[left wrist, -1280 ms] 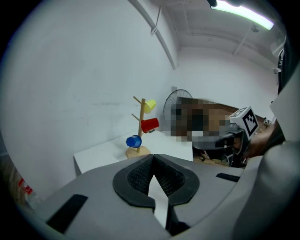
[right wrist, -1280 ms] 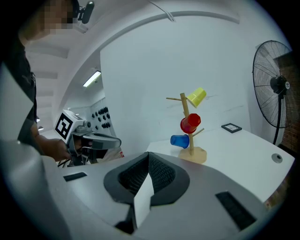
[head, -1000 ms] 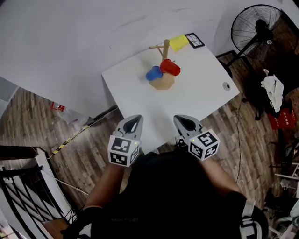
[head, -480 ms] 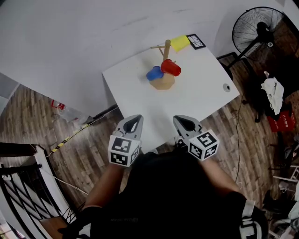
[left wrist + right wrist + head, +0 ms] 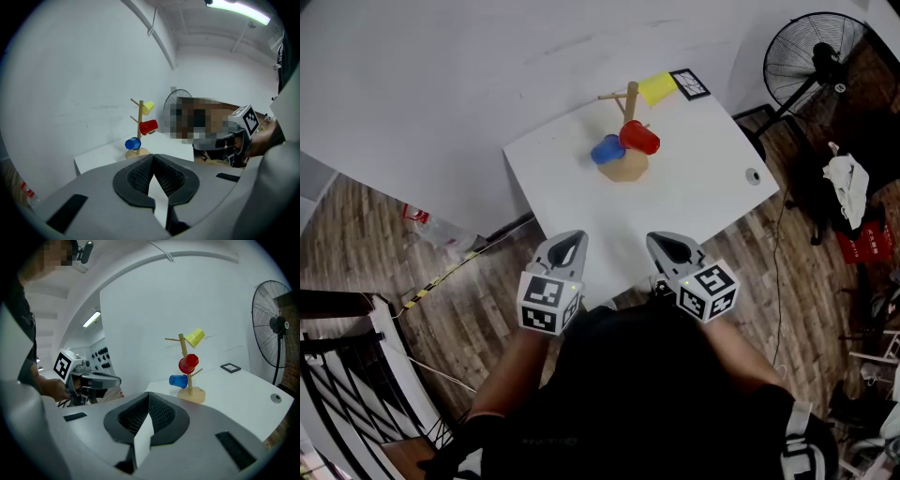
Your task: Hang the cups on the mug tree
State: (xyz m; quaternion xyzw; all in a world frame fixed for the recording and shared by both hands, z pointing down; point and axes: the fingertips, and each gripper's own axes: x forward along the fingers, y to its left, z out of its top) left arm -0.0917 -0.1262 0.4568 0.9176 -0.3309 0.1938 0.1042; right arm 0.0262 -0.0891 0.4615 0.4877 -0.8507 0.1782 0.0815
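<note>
Nearest, both grippers are being held side by side at the near edge of the surface (image 5: 703,202), just in front of the person's body. The left gripper (image 5: 568,240) is being kept with its jaws closed on nothing, the pads meeting at the tips in its own view. The right gripper (image 5: 667,242) is likewise being kept closed and empty.

Against the moment a second ago, nothing is being moved. Both grippers are being held in the same place with the jaws unchanged, and only a slight drift of the head view is being noticed.

Farther off, well apart from both grippers, the tree (image 5: 631,97) is being left standing upright toward the far side of the surface. Three cups are being carried on it: the blue cup (image 5: 607,149) lowest, the red cup (image 5: 639,137) just above it, and the yellow cup (image 5: 657,87) at the top. The blue cup seems to be hanging from a low peg, though the peg itself is too small to be made out. No cup is being left loose on the surface.

The hanging is therefore being judged as finished, and the stillness is being read as rest, with no further reach being called for.
</note>
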